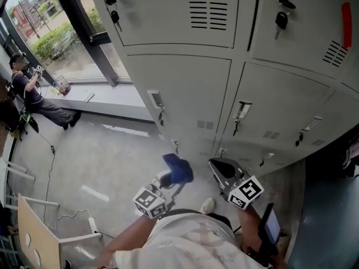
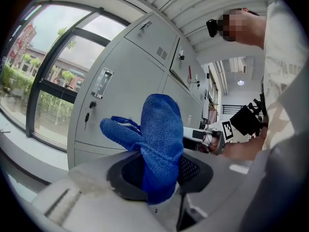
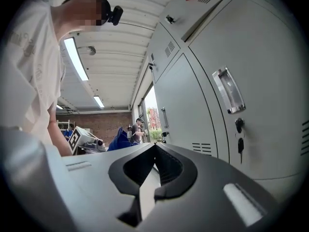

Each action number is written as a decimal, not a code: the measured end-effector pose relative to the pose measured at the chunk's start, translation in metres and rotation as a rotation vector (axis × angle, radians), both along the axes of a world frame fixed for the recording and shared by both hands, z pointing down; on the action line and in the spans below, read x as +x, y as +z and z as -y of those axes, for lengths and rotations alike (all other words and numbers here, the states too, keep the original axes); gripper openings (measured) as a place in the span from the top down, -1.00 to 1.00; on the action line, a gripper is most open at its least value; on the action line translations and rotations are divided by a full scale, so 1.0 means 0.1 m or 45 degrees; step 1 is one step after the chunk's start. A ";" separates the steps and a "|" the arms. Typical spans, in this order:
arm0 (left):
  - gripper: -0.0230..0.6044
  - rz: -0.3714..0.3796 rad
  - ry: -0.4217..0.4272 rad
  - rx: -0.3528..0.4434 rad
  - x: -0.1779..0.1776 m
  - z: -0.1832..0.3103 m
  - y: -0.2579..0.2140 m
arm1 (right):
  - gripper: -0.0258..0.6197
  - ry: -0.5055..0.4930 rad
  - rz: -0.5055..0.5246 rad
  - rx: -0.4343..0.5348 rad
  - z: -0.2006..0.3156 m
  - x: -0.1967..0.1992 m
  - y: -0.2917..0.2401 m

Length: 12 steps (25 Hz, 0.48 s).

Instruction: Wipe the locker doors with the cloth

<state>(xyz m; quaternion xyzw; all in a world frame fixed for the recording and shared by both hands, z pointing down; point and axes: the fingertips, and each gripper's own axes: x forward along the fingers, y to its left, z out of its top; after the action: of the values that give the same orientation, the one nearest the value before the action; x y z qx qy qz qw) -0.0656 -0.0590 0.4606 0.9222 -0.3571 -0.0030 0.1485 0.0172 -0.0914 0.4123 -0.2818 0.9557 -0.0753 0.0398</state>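
Observation:
A blue cloth (image 1: 178,168) sticks up from my left gripper (image 1: 168,179), whose jaws are shut on it; in the left gripper view the blue cloth (image 2: 157,141) fills the jaw gap of my left gripper (image 2: 157,175). My right gripper (image 1: 220,168) is shut with nothing in it, a little right of the left one and just short of the bottom lockers. My right gripper (image 3: 153,164) shows its jaws meeting at the tips. Grey locker doors (image 1: 179,91) rise ahead, with handles, vents and keys. In the right gripper view a locker door (image 3: 256,105) stands close on the right.
A window (image 1: 50,32) with a sill runs at the left. A person (image 1: 33,94) sits on the floor by it. A cable (image 1: 73,214) and a board (image 1: 33,234) lie at the lower left. A red tag (image 1: 346,17) marks the upper right locker.

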 end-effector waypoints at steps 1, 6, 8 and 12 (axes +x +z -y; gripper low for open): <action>0.50 0.012 -0.022 0.008 0.01 0.03 -0.04 | 0.90 -0.013 0.003 0.016 0.03 0.01 -0.04; 0.50 0.061 -0.113 0.050 0.03 0.16 -0.15 | 0.90 -0.034 -0.010 0.025 0.13 0.06 -0.06; 0.50 0.068 -0.131 0.072 0.02 0.22 -0.20 | 0.90 -0.042 -0.016 0.023 0.16 0.05 -0.06; 0.50 0.087 -0.146 0.126 -0.02 0.34 -0.37 | 0.90 -0.029 -0.024 0.049 0.26 0.02 -0.16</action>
<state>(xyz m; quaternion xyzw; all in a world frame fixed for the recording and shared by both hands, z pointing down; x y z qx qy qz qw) -0.0680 -0.0930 0.4239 0.9060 -0.4137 0.0021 0.0900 0.0192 -0.1179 0.3964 -0.2706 0.9605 -0.0545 0.0354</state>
